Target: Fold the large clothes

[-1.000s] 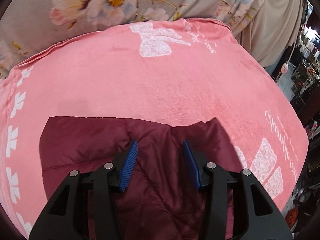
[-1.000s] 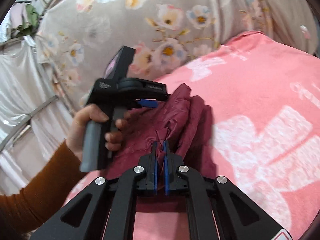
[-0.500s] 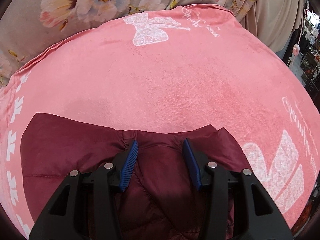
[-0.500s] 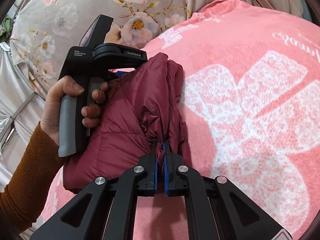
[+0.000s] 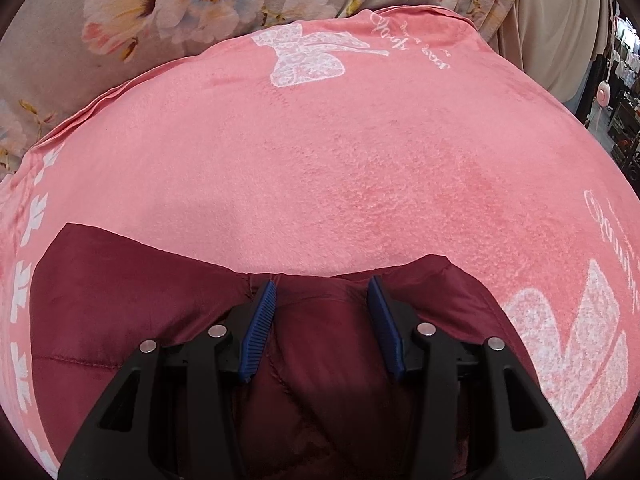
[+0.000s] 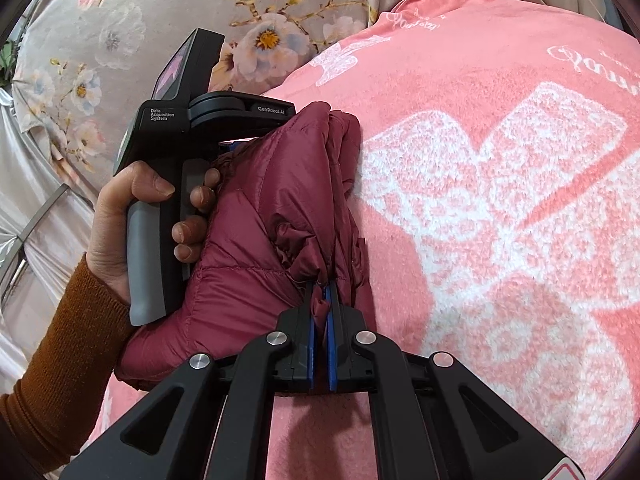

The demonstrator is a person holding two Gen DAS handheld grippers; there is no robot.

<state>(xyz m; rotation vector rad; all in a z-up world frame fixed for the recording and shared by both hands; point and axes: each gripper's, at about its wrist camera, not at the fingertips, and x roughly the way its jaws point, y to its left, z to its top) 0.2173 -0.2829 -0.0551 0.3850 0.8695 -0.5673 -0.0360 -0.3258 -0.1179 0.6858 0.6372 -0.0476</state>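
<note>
On the pink plush blanket with white bow prints (image 5: 320,168), the dark red quilted padded jacket (image 6: 256,216) now rests as a folded bundle; a second ago it hung higher, gathered and off the surface. Both tools have come down with it. The right gripper (image 6: 320,312) stays clamped together on a pinch of jacket fabric at the bundle's near edge. The left gripper (image 5: 322,320) has its blue pads standing apart with a thick fold of the jacket filling the gap between them; whether the pads press on it cannot be told. The person's hand (image 6: 120,224) holds that tool at the bundle's left side. In the left wrist view, the jacket's edge lies flatter and wider than before. Judgement: the fold is laid down, and release and smoothing remain.
</note>
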